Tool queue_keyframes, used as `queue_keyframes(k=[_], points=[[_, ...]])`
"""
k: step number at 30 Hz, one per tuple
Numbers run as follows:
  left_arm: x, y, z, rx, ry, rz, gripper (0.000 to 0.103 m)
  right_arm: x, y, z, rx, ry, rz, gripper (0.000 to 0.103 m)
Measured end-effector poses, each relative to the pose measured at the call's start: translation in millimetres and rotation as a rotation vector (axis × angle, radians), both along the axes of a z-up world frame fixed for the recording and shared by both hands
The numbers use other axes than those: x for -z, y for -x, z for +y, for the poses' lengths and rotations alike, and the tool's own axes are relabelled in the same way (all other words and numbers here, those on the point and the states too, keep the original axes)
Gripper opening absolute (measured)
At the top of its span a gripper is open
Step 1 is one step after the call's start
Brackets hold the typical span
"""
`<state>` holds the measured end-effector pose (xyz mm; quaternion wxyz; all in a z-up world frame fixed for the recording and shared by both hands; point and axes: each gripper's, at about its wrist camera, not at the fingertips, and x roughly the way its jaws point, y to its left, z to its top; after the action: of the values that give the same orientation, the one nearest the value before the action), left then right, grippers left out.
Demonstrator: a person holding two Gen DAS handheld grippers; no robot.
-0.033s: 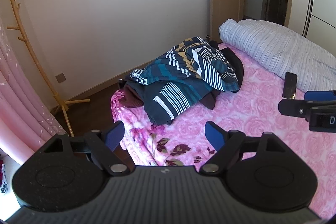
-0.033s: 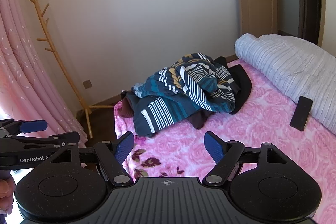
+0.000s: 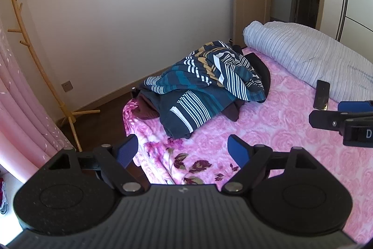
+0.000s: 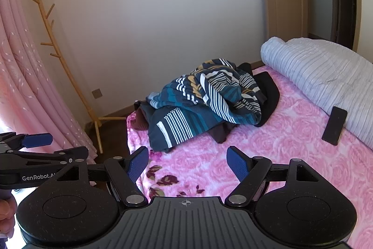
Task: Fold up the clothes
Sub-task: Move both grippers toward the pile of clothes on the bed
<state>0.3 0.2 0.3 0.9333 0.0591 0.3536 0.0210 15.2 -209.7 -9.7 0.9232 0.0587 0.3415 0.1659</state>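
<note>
a rumpled heap of navy, teal and white striped clothes [image 4: 205,99] is lying on the pink rose-patterned bed cover [image 4: 268,155], near its far corner. the left gripper [image 3: 183,151] and right gripper [image 4: 187,162] are hovering short of it, both spread wide and empty — a grab here is risking several tangled layers at once, or dragging the black phone [image 4: 334,125] lying beside the rolled grey quilt [image 4: 326,71].

Under the striped top of the pile of clothes [image 3: 205,90], the dark and maroon garments show only at their edges, so their number and kind cannot be told. The grey quilt [image 4: 326,76] and the pink bed [image 3: 291,132] run out of frame on the right. In the left wrist view the right hand-held gripper [image 3: 326,114] is cut by the edge, and its lettering reads only "D".
</note>
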Motion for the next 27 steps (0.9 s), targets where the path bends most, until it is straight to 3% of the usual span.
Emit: queue_keyframes(k=[11, 27], points=[[3.6, -2.5, 11.1, -0.005, 0.052, 0.019, 0.081, 13.0, -0.7, 2.2, -0.002, 0.003, 0.000, 0.077], [11.0, -17.3, 32.1, 0.016, 0.011, 0.035, 0.081, 19.0, -14.2, 23.2, 0.010, 0.041, 0.024, 0.077]])
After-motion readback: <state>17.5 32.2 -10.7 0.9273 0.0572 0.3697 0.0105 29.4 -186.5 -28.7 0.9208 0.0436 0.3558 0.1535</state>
